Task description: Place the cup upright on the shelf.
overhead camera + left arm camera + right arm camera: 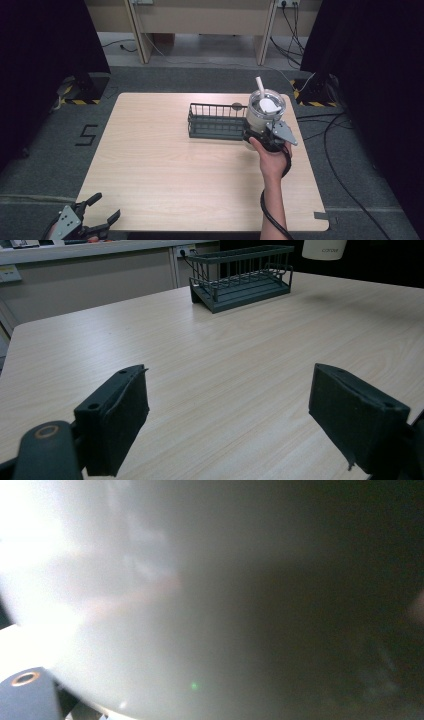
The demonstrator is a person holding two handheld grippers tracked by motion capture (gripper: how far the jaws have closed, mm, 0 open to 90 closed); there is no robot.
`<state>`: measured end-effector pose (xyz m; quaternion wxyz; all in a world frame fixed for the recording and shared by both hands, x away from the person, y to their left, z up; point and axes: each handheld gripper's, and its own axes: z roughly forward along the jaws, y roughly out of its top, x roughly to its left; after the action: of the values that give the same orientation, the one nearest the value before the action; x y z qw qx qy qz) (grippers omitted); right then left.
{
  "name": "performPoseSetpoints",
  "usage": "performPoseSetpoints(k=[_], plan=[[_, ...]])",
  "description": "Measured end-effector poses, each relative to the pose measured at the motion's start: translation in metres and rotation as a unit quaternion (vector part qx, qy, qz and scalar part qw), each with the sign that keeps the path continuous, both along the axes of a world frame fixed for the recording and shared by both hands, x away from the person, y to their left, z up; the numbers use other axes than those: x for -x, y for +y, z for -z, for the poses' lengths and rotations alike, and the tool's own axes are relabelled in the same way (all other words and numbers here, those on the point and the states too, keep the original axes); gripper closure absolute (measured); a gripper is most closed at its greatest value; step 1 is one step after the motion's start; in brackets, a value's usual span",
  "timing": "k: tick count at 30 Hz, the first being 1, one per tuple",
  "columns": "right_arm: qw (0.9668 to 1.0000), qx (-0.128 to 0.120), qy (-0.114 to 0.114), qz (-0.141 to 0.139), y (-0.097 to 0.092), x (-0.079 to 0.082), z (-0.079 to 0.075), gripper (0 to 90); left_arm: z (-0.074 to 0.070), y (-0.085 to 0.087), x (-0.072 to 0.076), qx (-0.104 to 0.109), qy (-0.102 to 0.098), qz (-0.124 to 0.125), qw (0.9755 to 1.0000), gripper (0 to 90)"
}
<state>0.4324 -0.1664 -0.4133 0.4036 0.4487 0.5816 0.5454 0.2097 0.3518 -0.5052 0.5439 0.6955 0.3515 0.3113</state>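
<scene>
White tumbler point(324, 248), faint "corose" lettering

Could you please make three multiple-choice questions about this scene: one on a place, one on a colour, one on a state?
1. Where is the tumbler?
A. at the right end of the wire rack
B. at the table's near left corner
C. on the floor

2. What colour is the wire rack?
A. red
B. dark grey-green
C. yellow

3. How are the jaws of the left gripper?
A. shut on a straw
B. shut on the rack
C. wide apart, holding nothing

Answers: 1 A, the high view shows the tumbler in the right gripper beside the rack's right end. 2 B, the left gripper view shows its dark bars. 3 C, bare table shows between them.
</scene>
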Motion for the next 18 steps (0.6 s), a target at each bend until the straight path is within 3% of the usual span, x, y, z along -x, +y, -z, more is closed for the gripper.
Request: performPoseSetpoints(k=[18], plan=[[0.9999,-0.01,-0.001,-0.009,0.012,-0.011,-0.007,9.7,0.0,0.0,0.001,0.001,0.0,-0.002,1.0,15.5]])
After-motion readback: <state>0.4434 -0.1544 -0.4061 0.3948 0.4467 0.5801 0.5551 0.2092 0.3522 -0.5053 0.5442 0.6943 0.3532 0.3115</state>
